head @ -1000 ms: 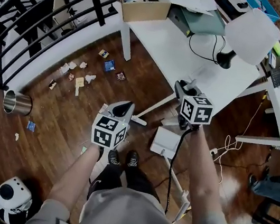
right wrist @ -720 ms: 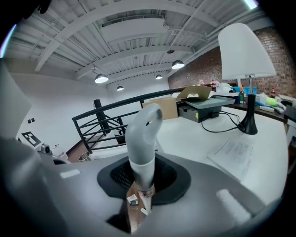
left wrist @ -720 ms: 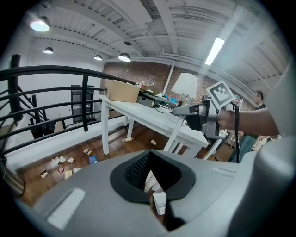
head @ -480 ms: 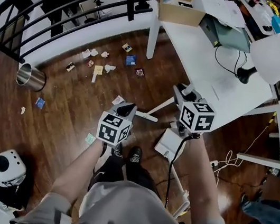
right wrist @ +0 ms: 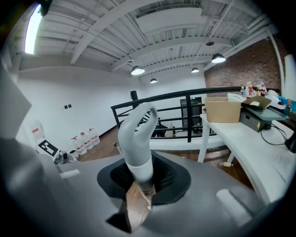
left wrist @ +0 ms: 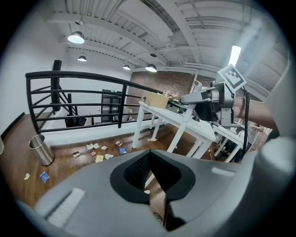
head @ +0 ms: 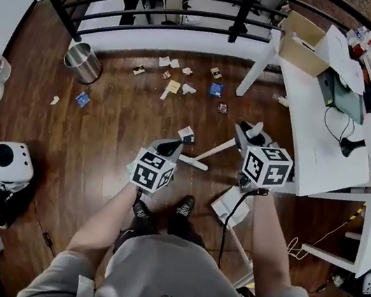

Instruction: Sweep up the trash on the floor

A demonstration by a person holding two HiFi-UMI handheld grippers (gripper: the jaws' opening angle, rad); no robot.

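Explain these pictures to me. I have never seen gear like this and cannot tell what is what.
A person holds a hand tool in each hand: the left tongs and the right tongs, each carrying a marker cube. One picture comes from a camera on the person's head, looking steeply down. The other two come from cameras riding on each tool, looking along its jaws. On the wooden floor, paper scraps lie near the railing, with a metal bin there too. A white table carries a cardboard box. The right tongs grip a white handle. The left tongs are shut, with nothing seen between them.
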